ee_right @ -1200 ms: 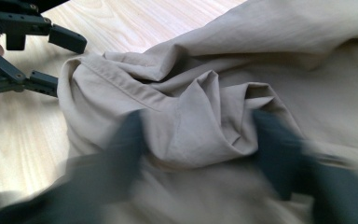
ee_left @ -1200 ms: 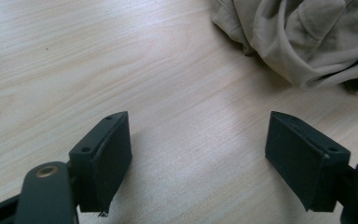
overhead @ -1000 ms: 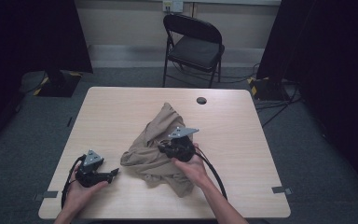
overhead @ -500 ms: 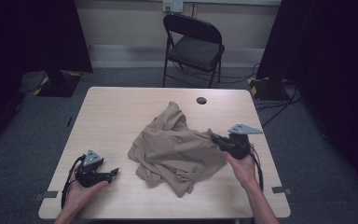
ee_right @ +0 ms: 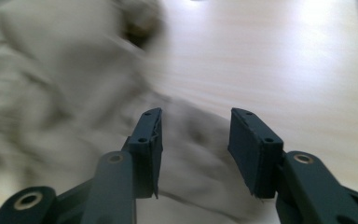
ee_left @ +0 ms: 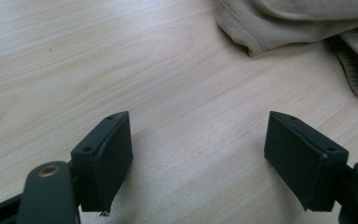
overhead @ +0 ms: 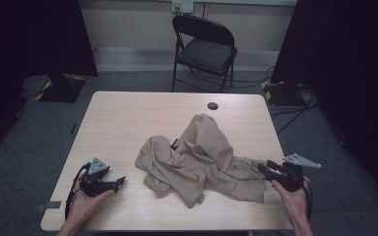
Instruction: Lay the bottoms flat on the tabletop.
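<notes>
Grey carpet surrounds a light wooden worktop [overhead: 128, 123], with a black folding chair [overhead: 204, 46] standing beyond its far edge and dark curtains at both sides of the room. A crumpled tan garment [overhead: 202, 160] lies on the worktop slightly right of centre, one part bunched up toward the far side near a small dark round hole [overhead: 212, 105] in the surface. The left tool [overhead: 119, 182] rests in the person's left hand [overhead: 86, 199] near the front left corner, well apart from the garment; in the left gripper view its jaws stand wide apart over bare wood, with a hemmed edge of the garment [ee_left: 279, 28] and a ribbed cuff [ee_left: 356, 70] visible at the upper right. The right tool [overhead: 265, 167], held by the right hand [overhead: 293, 196] at the front right edge, points toward the garment's right end. In the right gripper view its jaws are parted, nothing clamped between them, and blurred tan fabric [ee_right: 74, 93] lies beneath and ahead of them. A cable trails from each tool along the forearms.
</notes>
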Demonstrator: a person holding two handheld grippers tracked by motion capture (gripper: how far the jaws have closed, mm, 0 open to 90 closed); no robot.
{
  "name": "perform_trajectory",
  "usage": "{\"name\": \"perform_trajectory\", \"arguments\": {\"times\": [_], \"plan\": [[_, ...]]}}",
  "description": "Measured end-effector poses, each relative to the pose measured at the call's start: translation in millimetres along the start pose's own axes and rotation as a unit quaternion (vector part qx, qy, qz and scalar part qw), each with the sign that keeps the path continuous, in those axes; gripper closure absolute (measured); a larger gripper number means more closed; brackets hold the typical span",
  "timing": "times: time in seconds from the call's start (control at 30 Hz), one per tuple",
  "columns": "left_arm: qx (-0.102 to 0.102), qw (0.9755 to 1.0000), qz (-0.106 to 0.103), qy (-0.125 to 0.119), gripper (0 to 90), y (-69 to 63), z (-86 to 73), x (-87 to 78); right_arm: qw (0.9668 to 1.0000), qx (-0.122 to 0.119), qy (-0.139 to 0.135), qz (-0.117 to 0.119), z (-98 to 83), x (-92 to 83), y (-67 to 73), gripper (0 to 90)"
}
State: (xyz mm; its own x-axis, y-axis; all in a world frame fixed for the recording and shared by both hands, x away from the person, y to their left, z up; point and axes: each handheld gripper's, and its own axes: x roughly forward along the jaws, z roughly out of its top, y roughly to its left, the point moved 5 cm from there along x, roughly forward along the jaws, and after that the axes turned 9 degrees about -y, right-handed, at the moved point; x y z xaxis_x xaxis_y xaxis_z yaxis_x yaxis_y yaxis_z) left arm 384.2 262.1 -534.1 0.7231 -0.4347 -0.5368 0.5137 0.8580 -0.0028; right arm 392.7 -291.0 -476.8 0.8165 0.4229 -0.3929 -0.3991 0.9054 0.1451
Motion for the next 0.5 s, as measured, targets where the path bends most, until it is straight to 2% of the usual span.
{"name": "perform_trajectory", "arguments": {"times": [0.07, 0.1, 0.13, 0.17, 0.23, 0.3, 0.33, 0.47, 0.5], "plan": [[0.000, 1.0000, 0.000, 0.000, 22.7, 0.0, 0.0, 0.0, 0.9995, -0.008, -0.007, 0.028, 8.1, 5.1, 18.3, 50.8], [0.000, 1.0000, 0.000, 0.000, 22.7, 0.0, 0.0, 0.0, 0.9984, -0.012, -0.009, 0.054, 13.6, 11.9, 33.9, 50.7], [0.000, 1.0000, 0.000, 0.000, 22.7, -0.1, 0.0, 0.0, 0.9977, -0.018, -0.006, 0.065, 16.0, 16.4, 43.5, 50.9], [0.000, 1.0000, 0.000, 0.000, 22.7, 0.0, 0.0, 0.0, 0.9956, -0.027, -0.003, 0.089, 19.4, 25.6, 60.8, 52.4], [-0.002, 1.0000, 0.000, 0.000, 22.7, -0.3, -0.1, 0.1, 0.9906, -0.041, 0.005, 0.130, 21.9, 40.1, 89.9, 55.3], [0.001, 1.0000, 0.000, 0.000, 22.7, 0.0, 0.0, -0.1, 0.9858, -0.051, 0.010, 0.160, 22.4, 52.9, 114.8, 56.2], [0.000, 1.0000, 0.000, 0.000, 22.7, 0.0, 0.0, 0.0, 0.9806, -0.061, 0.018, 0.186, 21.1, 64.3, 135.5, 54.9], [0.001, 1.0000, 0.000, 0.000, 22.7, 0.1, 0.0, -0.1, 0.9711, -0.087, 0.048, 0.217, 12.7, 91.0, 178.8, 42.7], [0.001, 1.0000, 0.000, 0.000, 22.7, 0.0, 0.0, -0.1, 0.9678, -0.093, 0.061, 0.226, 8.0, 100.8, 190.9, 39.2]]}}
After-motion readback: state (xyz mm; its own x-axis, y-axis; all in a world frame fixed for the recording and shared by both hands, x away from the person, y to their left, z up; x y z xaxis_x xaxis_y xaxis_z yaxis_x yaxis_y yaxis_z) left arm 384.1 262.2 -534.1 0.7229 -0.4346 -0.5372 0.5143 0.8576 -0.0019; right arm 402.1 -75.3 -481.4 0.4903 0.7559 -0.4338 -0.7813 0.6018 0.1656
